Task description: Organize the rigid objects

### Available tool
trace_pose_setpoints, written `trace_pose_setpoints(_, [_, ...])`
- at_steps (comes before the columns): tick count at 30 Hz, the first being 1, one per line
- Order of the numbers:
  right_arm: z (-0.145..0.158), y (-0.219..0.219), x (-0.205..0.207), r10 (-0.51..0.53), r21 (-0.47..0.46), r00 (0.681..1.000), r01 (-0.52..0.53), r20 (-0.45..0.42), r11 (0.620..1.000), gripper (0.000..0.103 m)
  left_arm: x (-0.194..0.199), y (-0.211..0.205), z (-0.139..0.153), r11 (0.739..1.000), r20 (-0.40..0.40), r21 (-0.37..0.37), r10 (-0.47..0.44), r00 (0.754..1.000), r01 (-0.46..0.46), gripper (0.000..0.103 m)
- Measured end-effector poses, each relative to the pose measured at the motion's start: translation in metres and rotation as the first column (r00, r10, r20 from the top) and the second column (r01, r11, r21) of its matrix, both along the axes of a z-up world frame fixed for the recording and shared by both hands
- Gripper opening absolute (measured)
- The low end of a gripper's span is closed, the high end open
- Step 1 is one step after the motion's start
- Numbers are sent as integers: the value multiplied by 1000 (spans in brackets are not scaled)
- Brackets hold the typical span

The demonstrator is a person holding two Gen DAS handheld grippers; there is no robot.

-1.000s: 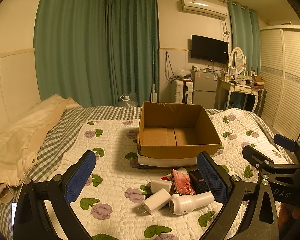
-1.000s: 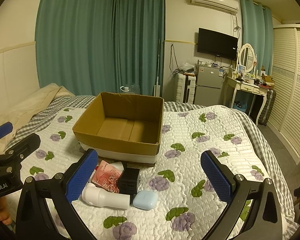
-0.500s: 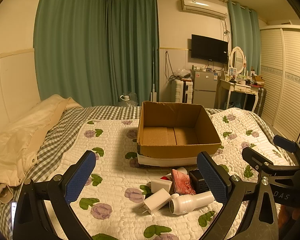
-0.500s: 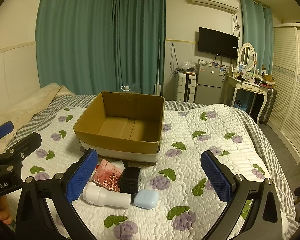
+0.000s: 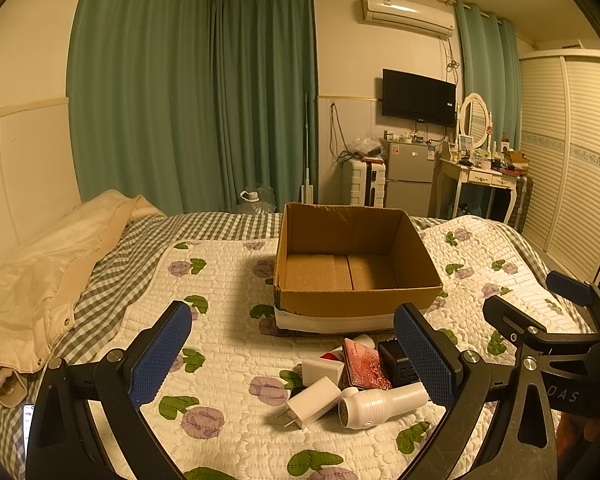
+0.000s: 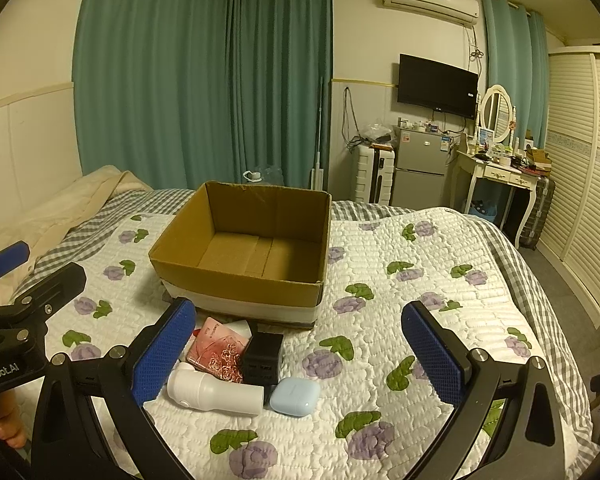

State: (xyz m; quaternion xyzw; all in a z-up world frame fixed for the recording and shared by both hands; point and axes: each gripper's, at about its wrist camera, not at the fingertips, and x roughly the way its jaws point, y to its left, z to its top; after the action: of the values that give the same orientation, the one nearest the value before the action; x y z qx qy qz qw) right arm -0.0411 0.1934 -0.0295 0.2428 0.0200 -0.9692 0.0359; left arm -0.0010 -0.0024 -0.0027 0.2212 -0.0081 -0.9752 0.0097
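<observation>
Currently —
Box: cardboard box (image 6: 244, 252) empty.
Pile: charger (image 5: 314, 401), bottle (image 6: 214, 390), earbud case (image 6: 295, 396) unsorted on bed (image 6: 400, 320).
Tools: left tool (image 5: 292, 356), right tool (image 6: 300, 356) both released, holding nothing.

The cardboard box (image 6: 244, 252) is seen as matt, rough brown paperboard with a smooth white band round its base. The quilt (image 6: 412, 300) on the bed is stitched, puffed cloth. The white bottle (image 6: 214, 392) and pale blue case (image 6: 295, 396) look like smooth plastic, faintly glossy. The pink packet (image 6: 220, 350) may be printed card.
</observation>
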Motion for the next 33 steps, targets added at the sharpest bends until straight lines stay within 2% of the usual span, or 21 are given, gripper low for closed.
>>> trace_pose_setpoints(11, [3, 0, 1, 27, 6, 1000, -27, 10, 1000, 103, 4, -1, 3, 1000, -35, -8, 9, 999, -9, 103])
trace_pose_setpoints(15, [0, 4, -4, 39, 2, 999, -39, 31, 999, 103, 0, -4, 0, 1000, -23, 1, 5, 1000, -5, 103])
trace_pose_setpoints(20, [-14, 9, -24, 44, 47, 996, -48, 80, 998, 103, -15, -2, -16, 1000, 29, -19, 18, 999, -18, 103])
trace_pose_setpoints(23, [-31, 4, -45, 78, 92, 986, -92, 146, 991, 103, -24, -2, -29, 999, 67, -37, 25, 997, -23, 103])
trace_pose_setpoints(25, [-46, 2, -59, 119, 71, 972, -136, 201, 988, 102, -30, -2, -37, 999, 96, -41, 27, 995, -23, 103])
trace_pose_setpoints(27, [-60, -3, -72, 130, 69, 960, -151, 248, 986, 97, -38, -2, -48, 999, 137, -45, 29, 990, -23, 102])
trace_pose_setpoints(28, [-67, -4, -79, 129, 62, 954, -151, 269, 986, 93, -42, -2, -55, 998, 163, -50, 34, 986, -27, 101])
trace_pose_setpoints(33, [-95, -15, -109, 138, 3, 926, -148, 353, 989, 89, -57, 0, -81, 994, 254, -95, 79, 964, -56, 101])
